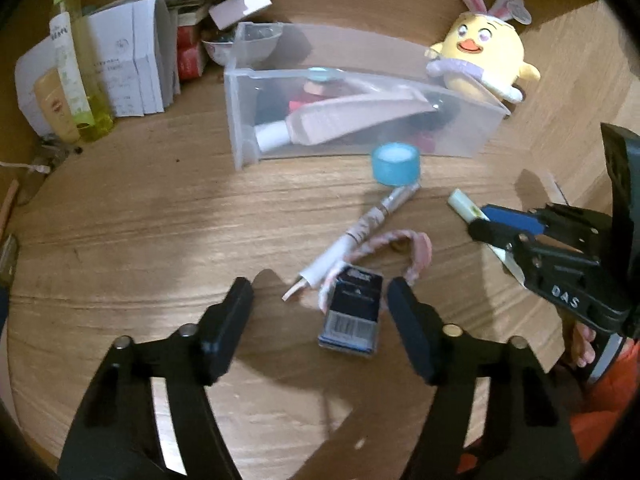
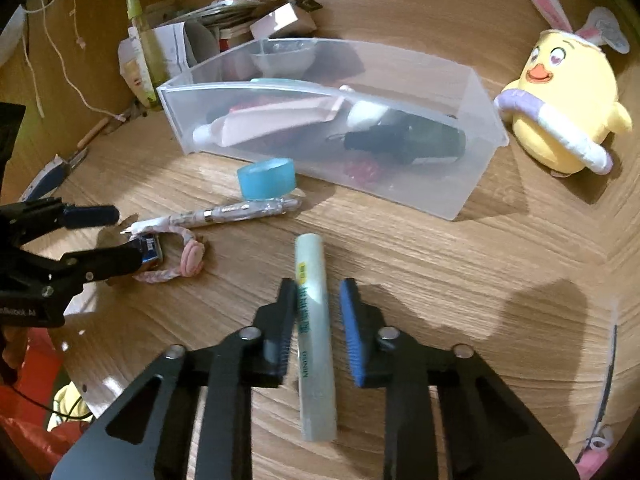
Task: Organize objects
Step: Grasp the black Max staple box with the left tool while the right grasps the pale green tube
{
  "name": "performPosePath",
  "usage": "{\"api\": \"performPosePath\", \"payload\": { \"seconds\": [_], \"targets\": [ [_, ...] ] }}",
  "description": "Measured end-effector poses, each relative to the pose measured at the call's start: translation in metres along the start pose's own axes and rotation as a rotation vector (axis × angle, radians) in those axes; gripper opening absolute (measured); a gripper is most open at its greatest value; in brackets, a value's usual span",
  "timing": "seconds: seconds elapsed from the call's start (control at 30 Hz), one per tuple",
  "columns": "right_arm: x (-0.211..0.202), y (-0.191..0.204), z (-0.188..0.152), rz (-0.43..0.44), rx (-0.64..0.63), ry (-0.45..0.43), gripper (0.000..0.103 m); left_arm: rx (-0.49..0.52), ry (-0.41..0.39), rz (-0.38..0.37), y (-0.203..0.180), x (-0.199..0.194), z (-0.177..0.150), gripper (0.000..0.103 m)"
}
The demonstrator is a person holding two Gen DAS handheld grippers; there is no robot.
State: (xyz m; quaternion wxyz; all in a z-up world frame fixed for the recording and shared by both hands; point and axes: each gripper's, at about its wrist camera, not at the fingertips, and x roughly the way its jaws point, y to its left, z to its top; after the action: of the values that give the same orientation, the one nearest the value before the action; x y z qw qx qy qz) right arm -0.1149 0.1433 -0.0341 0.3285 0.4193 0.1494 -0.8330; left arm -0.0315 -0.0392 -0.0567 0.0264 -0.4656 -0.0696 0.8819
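Observation:
A small dark box (image 1: 352,314) with a barcode lies on the wooden table between the fingers of my left gripper (image 1: 320,308), which is open. Its right finger is close to the box and its left finger stands well apart. Under the box lies a pink hair band (image 1: 420,256), and beside it a white pen (image 1: 360,232). My right gripper (image 2: 318,300) is shut on a pale tube (image 2: 316,360) that lies on the table along its fingers. A blue cap (image 2: 266,178) stands by the clear plastic bin (image 2: 460,184), which holds a pink tube and dark items.
A yellow plush chick (image 2: 560,112) with bunny ears sits right of the bin. White boxes, a yellow-green bottle (image 1: 76,72) and a small bowl (image 1: 248,46) crowd the back left. The table edge (image 1: 560,360) runs just right of my left gripper.

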Motion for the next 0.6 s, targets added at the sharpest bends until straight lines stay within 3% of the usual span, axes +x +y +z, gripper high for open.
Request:
{"api": "performPosePath", "payload": {
  "seconds": [0.2,0.53,0.6],
  "targets": [
    [-0.004,-0.001,-0.006,-0.008,0.018,-0.006,0.014,0.027,-0.017,-0.017,-0.008,-0.005,-0.005,0.063],
    [-0.010,-0.006,-0.011,-0.007,0.053,-0.018,0.014,0.041,-0.019,-0.009,-0.019,-0.003,-0.012,0.028],
    [-0.011,-0.006,-0.012,-0.001,0.058,-0.021,0.014,0.046,-0.024,-0.006,-0.022,-0.003,-0.014,0.028]
  ]
}}
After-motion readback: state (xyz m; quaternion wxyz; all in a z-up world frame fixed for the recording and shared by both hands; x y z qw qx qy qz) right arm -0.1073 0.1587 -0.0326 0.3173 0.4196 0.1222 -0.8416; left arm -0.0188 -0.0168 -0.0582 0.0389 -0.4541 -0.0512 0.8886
